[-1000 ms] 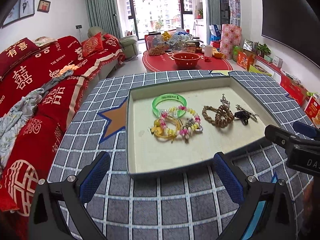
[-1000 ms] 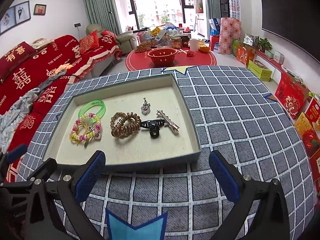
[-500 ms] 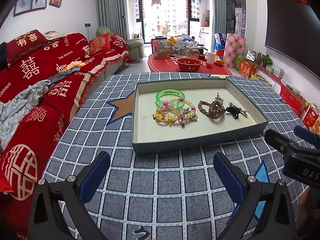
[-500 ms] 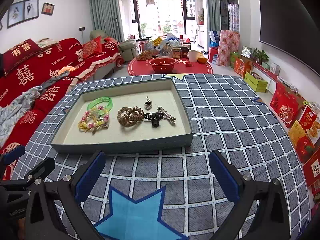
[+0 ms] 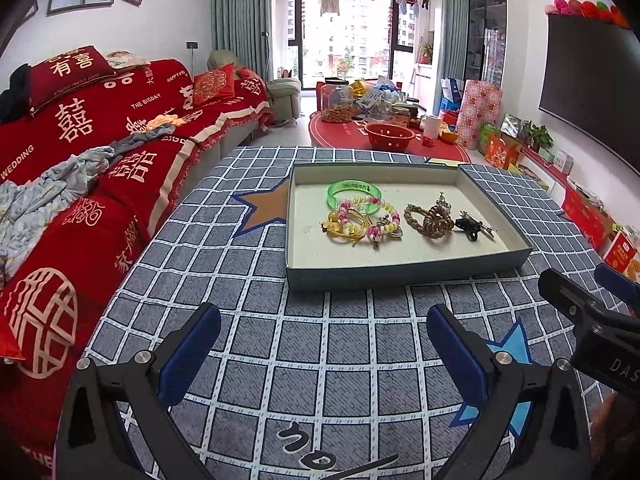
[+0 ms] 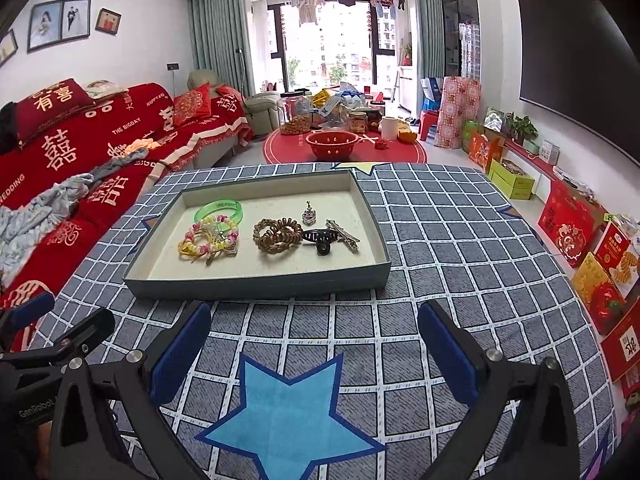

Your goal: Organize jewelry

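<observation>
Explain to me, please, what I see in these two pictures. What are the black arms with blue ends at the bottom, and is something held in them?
There is no robot here. A person holds one hand tool in each hand, and each tool is a gripper with two fingers. A small wide-angle camera sits on each tool and looks forward along its fingers, so the room looks curved.

One picture comes from the left gripper, the other from the right gripper. The blue parts are the finger pads. Both grippers are open and hold nothing.

In front of them, on a grey checked cloth, lies a shallow tray. Inside are a green bangle, colourful bead bracelets, a brown coiled hair tie, a black hair clip, a metal hair pin and a small pendant.
</observation>
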`<state>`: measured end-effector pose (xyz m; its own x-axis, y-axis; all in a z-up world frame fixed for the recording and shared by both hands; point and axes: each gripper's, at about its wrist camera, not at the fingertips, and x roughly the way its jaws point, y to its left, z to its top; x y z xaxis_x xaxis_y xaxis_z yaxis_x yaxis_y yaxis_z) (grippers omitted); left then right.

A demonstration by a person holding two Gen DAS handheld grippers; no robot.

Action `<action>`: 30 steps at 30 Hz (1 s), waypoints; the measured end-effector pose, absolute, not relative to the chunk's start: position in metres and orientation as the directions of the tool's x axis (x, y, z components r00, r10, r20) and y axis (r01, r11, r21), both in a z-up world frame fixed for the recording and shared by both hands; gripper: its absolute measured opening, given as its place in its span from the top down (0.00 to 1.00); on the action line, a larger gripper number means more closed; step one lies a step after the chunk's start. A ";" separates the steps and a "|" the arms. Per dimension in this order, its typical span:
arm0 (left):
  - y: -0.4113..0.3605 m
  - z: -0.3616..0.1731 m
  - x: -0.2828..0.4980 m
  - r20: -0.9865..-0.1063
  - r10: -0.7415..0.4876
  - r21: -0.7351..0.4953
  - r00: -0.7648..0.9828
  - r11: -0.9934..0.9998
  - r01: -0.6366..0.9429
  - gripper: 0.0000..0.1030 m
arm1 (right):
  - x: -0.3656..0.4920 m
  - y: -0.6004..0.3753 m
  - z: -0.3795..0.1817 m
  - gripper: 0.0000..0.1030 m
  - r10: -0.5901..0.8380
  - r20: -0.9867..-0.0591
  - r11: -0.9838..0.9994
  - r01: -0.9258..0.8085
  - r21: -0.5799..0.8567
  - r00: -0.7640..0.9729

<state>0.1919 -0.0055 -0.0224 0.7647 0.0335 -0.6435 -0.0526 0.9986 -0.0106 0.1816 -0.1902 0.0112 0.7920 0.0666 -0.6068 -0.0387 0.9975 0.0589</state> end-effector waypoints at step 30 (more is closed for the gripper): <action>-0.003 -0.022 0.186 -0.652 0.031 -0.014 0.758 0.999 -0.053 0.00 | 0.173 -0.186 0.015 0.00 0.068 -0.611 0.997 -0.041 0.058 0.789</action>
<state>0.1862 -0.0032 -0.0216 0.7580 0.0308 -0.6515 -0.0528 0.9985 -0.0143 0.1733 -0.1863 0.0146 0.7886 0.0677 -0.6111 -0.0408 0.9975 0.0578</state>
